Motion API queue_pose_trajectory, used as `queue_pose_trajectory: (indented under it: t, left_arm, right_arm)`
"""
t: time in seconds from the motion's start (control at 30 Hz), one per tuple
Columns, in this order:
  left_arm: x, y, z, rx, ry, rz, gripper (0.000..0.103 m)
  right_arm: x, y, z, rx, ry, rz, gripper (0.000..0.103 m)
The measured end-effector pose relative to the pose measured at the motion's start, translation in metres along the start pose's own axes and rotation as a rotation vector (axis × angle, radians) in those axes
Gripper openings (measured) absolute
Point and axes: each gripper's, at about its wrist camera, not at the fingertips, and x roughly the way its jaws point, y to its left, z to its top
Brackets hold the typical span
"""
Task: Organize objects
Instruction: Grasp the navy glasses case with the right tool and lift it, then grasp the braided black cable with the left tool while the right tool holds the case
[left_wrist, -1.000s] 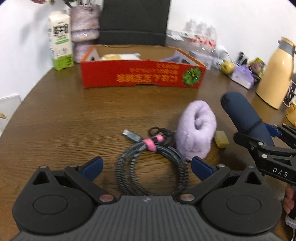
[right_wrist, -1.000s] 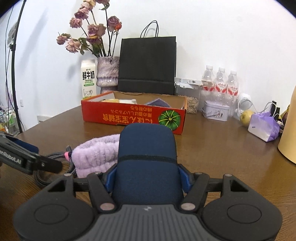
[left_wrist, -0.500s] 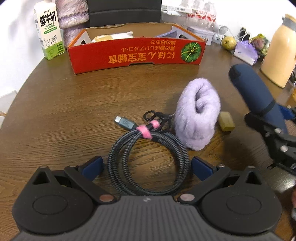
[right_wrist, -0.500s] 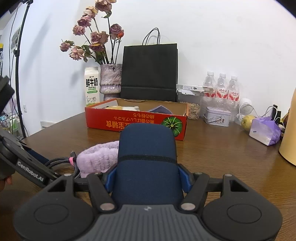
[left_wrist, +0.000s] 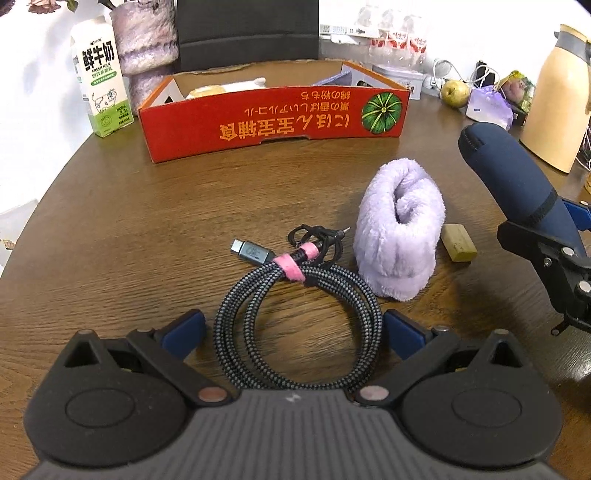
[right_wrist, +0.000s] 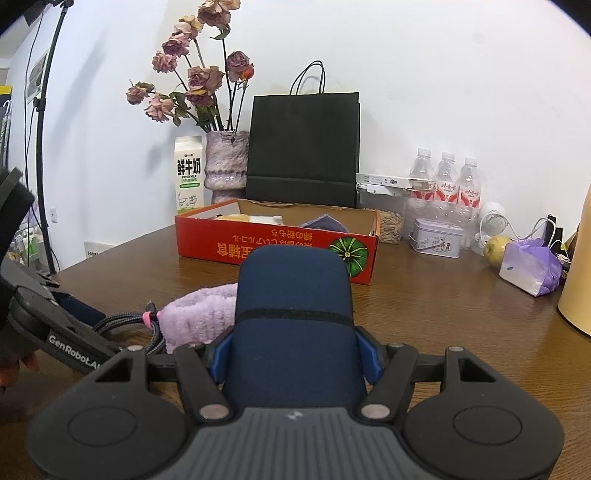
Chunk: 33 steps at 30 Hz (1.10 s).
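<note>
Navy pouch (right_wrist: 293, 325) sits clamped in the right gripper (right_wrist: 293, 363), raised above the wooden bench (left_wrist: 147, 229). The left gripper (left_wrist: 293, 332) gapes wide around the coiled cable (left_wrist: 295, 317), beside a lilac towel roll (left_wrist: 400, 232), before the red box (left_wrist: 273, 122).

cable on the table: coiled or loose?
Coiled. The cable lies in a round loop on the table, bound by a pink strap, with one plug end sticking out.
</note>
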Motion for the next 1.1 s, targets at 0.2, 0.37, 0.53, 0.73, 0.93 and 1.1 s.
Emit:
queue_pose_trajectory:
  t: [0.2, 0.37, 0.53, 0.73, 0.93, 1.1]
  left_arm:
    - [-0.003, -0.002, -0.004, -0.029, -0.017, 0.025, 0.103]
    - [-0.011, -0.004, -0.011, -0.057, -0.059, 0.047, 0.090]
    - [-0.022, -0.003, -0.024, -0.116, -0.112, 0.073, 0.089]
    - [-0.044, 0.000, -0.031, -0.144, -0.205, 0.117, 0.089]
    - [-0.064, -0.003, -0.028, -0.131, -0.286, 0.139, 0.089]
    - [-0.069, -0.004, -0.023, -0.141, -0.310, 0.134, 0.089]
  right_arm:
    - [0.000, 0.000, 0.000, 0.001, 0.000, 0.000, 0.065]
    - [-0.001, 0.001, 0.000, 0.001, 0.000, 0.003, 0.065]
    - [-0.001, 0.002, 0.000, 0.000, -0.002, 0.008, 0.065]
    - [-0.002, 0.003, 0.000, -0.002, -0.003, 0.011, 0.065]
    - [-0.005, 0.006, -0.001, -0.008, -0.010, 0.017, 0.065]
    - [-0.008, 0.005, 0.002, 0.003, -0.024, 0.019, 0.065]
